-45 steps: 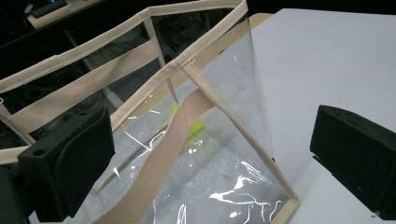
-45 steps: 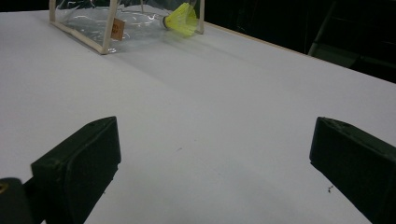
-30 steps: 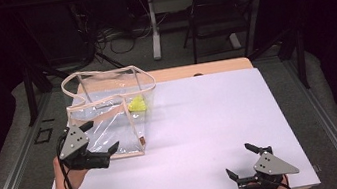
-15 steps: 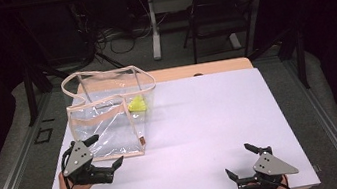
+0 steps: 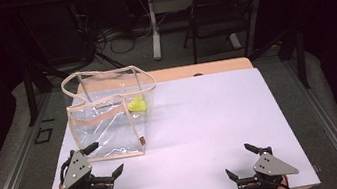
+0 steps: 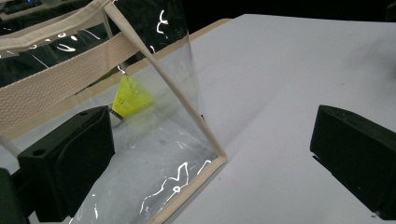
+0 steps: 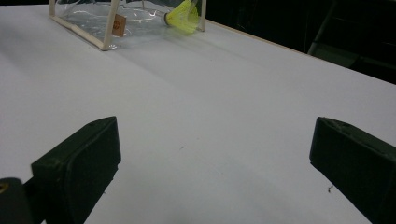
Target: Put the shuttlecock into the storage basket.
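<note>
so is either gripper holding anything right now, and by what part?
Nothing is held. The left gripper is open beside the clear bag's front corner, not touching it. The right gripper is open over the bare table.

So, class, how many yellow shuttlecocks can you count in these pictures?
1. The yellow shuttlecock lies inside the clear bag, at its far right corner on the table's left half. None shows elsewhere, though the bag's straps could hide another.
</note>
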The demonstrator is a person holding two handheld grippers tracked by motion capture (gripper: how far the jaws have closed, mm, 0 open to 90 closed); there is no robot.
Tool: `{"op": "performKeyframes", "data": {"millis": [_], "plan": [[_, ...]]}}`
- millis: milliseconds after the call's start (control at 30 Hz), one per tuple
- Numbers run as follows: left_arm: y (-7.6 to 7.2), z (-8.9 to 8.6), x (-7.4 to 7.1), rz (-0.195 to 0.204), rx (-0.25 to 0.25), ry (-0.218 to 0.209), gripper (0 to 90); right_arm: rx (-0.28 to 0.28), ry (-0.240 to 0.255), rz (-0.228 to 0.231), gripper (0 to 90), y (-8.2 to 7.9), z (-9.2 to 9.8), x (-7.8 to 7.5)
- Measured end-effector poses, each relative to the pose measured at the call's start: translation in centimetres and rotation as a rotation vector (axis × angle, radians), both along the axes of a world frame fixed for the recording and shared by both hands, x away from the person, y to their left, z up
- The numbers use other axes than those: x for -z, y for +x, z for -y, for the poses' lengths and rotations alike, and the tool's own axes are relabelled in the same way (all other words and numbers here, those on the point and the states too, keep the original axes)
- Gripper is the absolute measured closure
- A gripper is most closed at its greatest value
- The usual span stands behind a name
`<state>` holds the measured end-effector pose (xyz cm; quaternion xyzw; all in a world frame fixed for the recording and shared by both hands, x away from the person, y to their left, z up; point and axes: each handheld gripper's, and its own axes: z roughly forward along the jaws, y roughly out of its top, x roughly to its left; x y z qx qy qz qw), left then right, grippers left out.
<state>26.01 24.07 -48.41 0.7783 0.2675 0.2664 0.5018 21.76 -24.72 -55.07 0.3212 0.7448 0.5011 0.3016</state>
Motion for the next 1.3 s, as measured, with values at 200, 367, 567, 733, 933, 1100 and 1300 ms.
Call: {"op": "performKeyframes", "data": {"millis": [200,367,567,733,933,1100,1300], "plan": [[-0.4,0.0,0.7,-0.001,0.005,-0.007,0.0,-0.001,-0.001,-0.001,1.5,0.0,-0.1,0.0],[-0.5,0.1,1.4,-0.010,0.015,-0.015,0.0,-0.002,-0.002,-0.002,1.6,0.0,-0.1,0.0],[-0.9,0.2,2.3,-0.010,0.016,-0.028,0.0,-0.002,-0.001,-0.003,1.6,0.0,-0.1,0.0],[-1.2,0.1,3.0,-0.016,0.015,-0.030,0.0,-0.003,-0.002,-0.003,1.6,0.0,-0.1,0.1],[-1.6,-0.1,3.9,-0.023,0.004,-0.029,0.0,-0.004,-0.003,-0.003,1.6,0.0,-0.1,0.1],[-1.9,0.0,4.9,-0.033,-0.018,-0.021,0.0,-0.005,-0.004,-0.003,1.6,0.0,-0.1,0.1],[-2.2,0.0,5.6,-0.039,-0.042,-0.032,0.0,-0.004,-0.003,-0.001,1.6,0.0,-0.1,0.1]]}}
